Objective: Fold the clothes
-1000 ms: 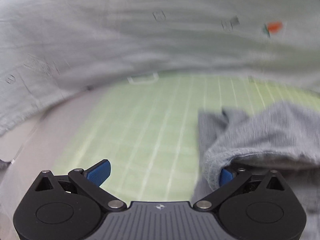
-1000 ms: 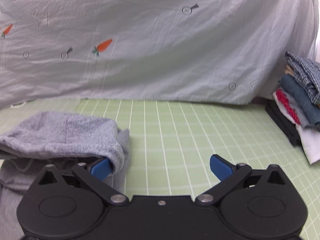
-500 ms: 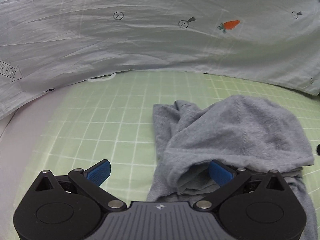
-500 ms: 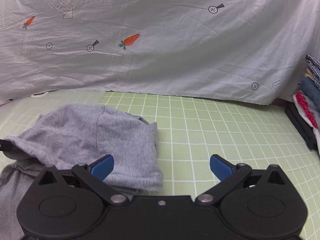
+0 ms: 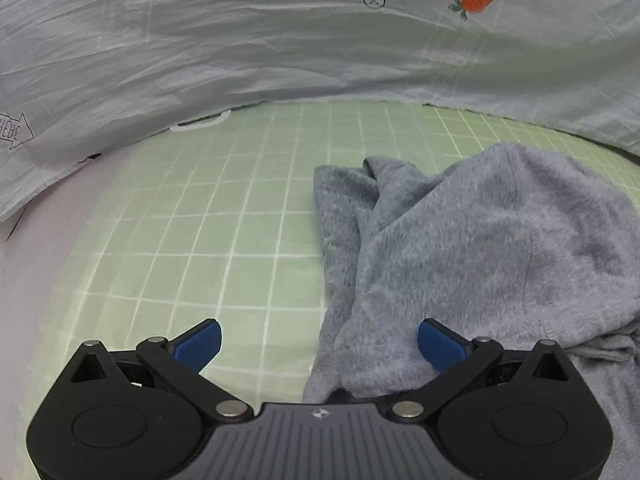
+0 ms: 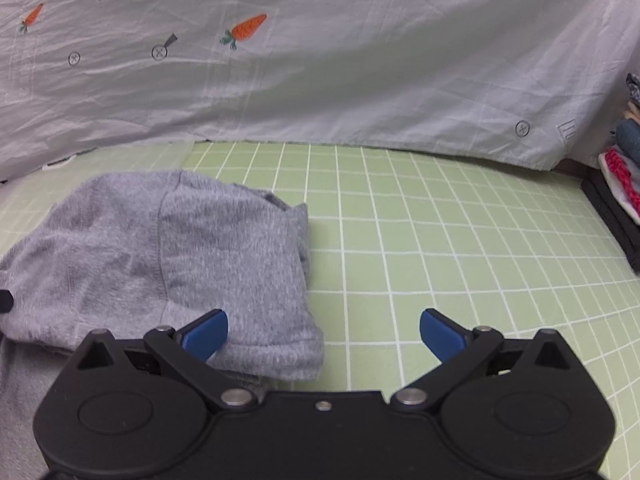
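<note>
Both grippers, left (image 5: 319, 343) and right (image 6: 323, 332), are gaping wide, gripping nothing, over a crumpled grey knit garment (image 5: 480, 248) lying on the green gridded mat (image 6: 440, 240), seemingly nearer its left edge.

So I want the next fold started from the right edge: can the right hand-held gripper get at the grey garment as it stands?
Probably yes. The right hand-held gripper is open, and the grey garment has its near edge lying just ahead between the fingers, with nothing in front on the green mat.
</note>
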